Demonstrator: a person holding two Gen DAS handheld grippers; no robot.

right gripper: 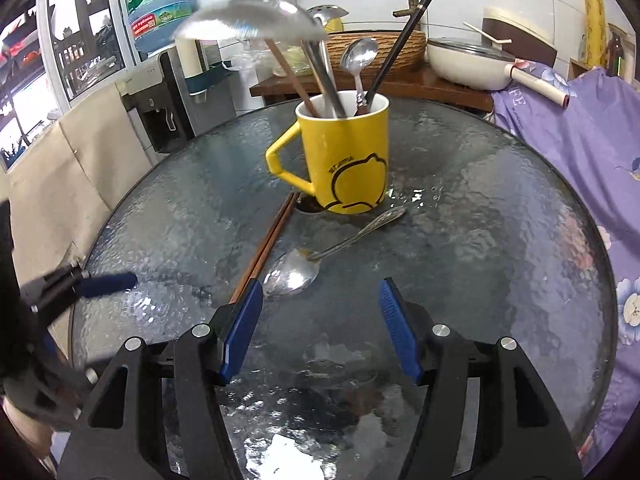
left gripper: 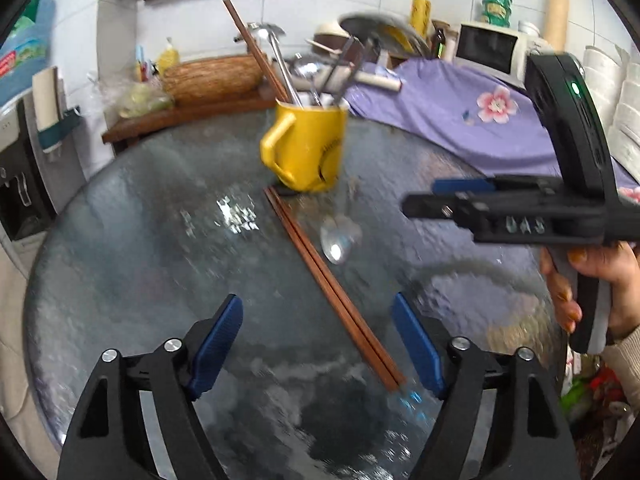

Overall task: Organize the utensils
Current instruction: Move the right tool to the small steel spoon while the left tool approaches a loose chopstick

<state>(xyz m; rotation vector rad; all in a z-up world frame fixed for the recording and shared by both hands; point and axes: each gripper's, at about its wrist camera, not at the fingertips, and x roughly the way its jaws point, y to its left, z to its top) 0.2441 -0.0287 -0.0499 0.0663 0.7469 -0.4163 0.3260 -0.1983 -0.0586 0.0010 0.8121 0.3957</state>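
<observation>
A yellow mug [left gripper: 308,152] [right gripper: 348,160] stands mid-table on the round glass table [right gripper: 500,220]. It holds a ladle [right gripper: 248,20], a spoon [right gripper: 360,56] and dark chopsticks [right gripper: 400,44]. On the glass in front of it lie a pair of brown chopsticks [left gripper: 320,272] [right gripper: 264,248] and a metal spoon [left gripper: 338,236] [right gripper: 296,270]. My left gripper [left gripper: 318,300] is open over the near end of the chopsticks, its pads not touching them. My right gripper [right gripper: 320,284] is open and empty, with the spoon's bowl just beyond its left fingertip. In the left wrist view the right gripper [left gripper: 432,196] hovers at the right, held by a hand [left gripper: 592,276].
A purple flowered cloth [right gripper: 580,140] covers something to the right of the table. Behind are a wooden shelf with a wicker basket [left gripper: 212,76], a white pot [right gripper: 468,64] and a microwave [left gripper: 492,48]. A water dispenser [right gripper: 168,92] stands at the left.
</observation>
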